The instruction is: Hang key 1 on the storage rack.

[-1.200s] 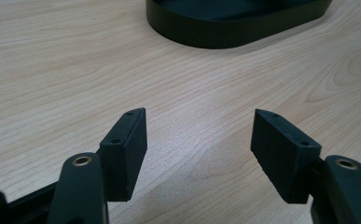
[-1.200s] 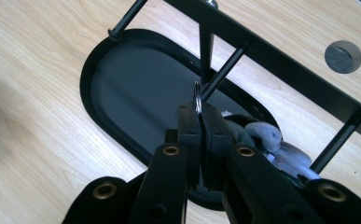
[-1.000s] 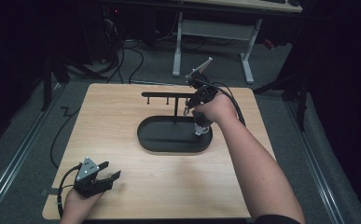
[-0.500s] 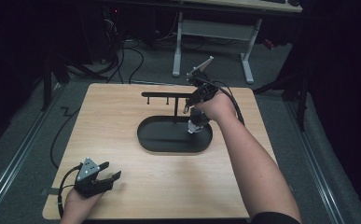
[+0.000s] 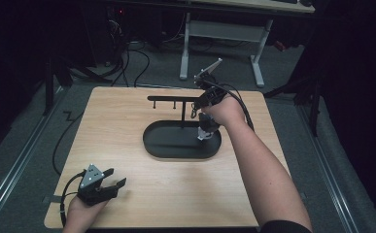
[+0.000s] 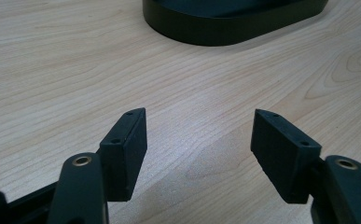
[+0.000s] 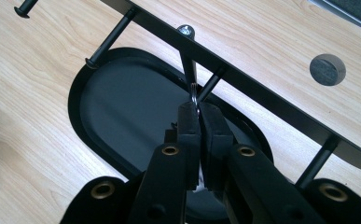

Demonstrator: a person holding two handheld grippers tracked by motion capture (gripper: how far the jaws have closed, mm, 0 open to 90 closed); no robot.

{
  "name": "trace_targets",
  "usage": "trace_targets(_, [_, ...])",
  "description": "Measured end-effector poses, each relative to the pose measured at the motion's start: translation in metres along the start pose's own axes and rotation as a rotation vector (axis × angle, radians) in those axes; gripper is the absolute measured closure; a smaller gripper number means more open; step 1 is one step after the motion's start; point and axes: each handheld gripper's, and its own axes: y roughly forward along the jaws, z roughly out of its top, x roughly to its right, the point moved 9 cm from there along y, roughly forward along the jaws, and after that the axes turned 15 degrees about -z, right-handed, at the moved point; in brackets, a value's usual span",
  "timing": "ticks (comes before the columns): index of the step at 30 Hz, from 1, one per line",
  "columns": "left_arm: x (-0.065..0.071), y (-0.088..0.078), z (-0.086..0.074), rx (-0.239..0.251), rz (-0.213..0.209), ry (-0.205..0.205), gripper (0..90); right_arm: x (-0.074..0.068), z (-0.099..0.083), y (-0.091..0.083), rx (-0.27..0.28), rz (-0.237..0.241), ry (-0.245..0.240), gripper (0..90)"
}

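A black stand has an oval base tray and a post carrying a horizontal bar with short pegs. My right gripper hovers over the right end of the tray, just below the bar. It is shut on a small silver ring, which pokes out of the closed tips beside a peg. A small white piece hangs under the hand. My left gripper rests open on the table's front left corner, its jaws empty and pointing toward the tray.
The wooden table has a round grey plug beyond the bar. Cables run off its left edge to the floor. A white desk frame stands behind the table.
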Motion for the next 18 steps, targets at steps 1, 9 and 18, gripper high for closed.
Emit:
trace_targets(1, [0.0, 0.0, 0.0, -0.001, 0.0, 0.001, 36.8, 0.0, 0.0, -0.001, 0.001, 0.001, -0.006, 88.4])
trace_targets(9, [0.0, 0.0, 0.0, -0.002, 0.0, 0.003, 36.8, -0.004, -0.003, -0.006, 0.007, 0.007, -0.001, 83.6])
trace_targets(18, [0.002, 0.002, 0.002, -0.003, 0.0, 0.011, 36.8, -0.011, -0.023, -0.016, 0.031, 0.058, -0.007, 60.2])
